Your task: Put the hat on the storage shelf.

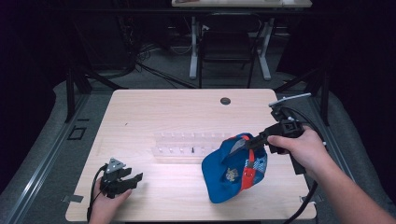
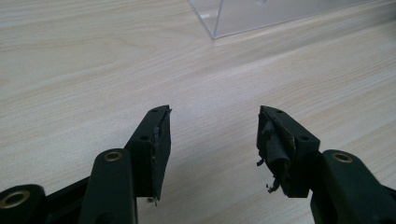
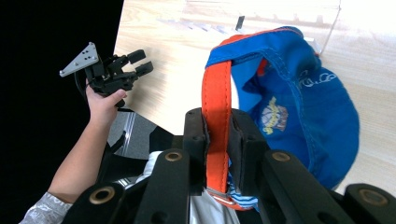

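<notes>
Right gripper (image 3: 218, 135) on cap strap (image 3: 215, 98)

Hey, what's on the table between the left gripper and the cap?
Nothing: in the high view, bare wood runs from the open left gripper to the blue cap. The clear rack sits farther back, off that line.

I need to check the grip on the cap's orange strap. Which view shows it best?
The right gripper view: the right gripper pinches the orange strap up close. The high view shows the strap small on the cap.
</notes>
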Demonstrator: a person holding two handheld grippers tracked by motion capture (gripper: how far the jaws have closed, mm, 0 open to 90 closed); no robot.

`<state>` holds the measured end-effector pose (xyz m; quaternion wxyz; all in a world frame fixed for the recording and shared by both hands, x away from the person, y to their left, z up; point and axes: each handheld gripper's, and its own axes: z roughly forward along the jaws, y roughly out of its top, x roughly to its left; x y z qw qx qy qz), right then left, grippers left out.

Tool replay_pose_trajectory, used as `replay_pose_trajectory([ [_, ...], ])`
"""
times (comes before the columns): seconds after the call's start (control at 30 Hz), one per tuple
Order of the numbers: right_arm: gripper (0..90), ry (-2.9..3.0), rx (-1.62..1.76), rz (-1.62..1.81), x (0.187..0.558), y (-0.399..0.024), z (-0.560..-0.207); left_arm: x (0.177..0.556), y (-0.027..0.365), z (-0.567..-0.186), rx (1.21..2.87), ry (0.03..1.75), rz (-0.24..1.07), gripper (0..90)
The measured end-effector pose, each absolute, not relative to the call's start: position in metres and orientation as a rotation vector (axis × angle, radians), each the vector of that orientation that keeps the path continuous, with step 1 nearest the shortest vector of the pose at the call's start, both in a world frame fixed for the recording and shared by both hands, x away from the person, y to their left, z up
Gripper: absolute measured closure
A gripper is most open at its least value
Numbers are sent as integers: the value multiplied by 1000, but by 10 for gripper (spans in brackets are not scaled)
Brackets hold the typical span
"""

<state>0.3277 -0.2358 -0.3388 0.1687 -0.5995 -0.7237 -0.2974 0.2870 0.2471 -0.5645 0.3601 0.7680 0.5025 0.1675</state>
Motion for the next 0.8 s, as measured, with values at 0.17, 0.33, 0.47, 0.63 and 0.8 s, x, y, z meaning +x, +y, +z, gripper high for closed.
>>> replay_pose_trajectory([
  [0.17,782,-2033,-1707,-874,329,-237,-331,287,247,-564,1980,1294,431,451],
  [0.33,783,-2031,-1702,-886,331,-242,-323,287,247,-564,1983,1295,426,451],
  [0.47,783,-2004,-1727,-904,333,-247,-317,287,246,-564,1988,1290,424,451],
  [0.63,783,-1977,-1742,-954,336,-253,-309,287,245,-565,1990,1286,425,450],
  [0.8,783,-1926,-1745,-1000,341,-251,-301,287,244,-565,1988,1286,425,450],
])
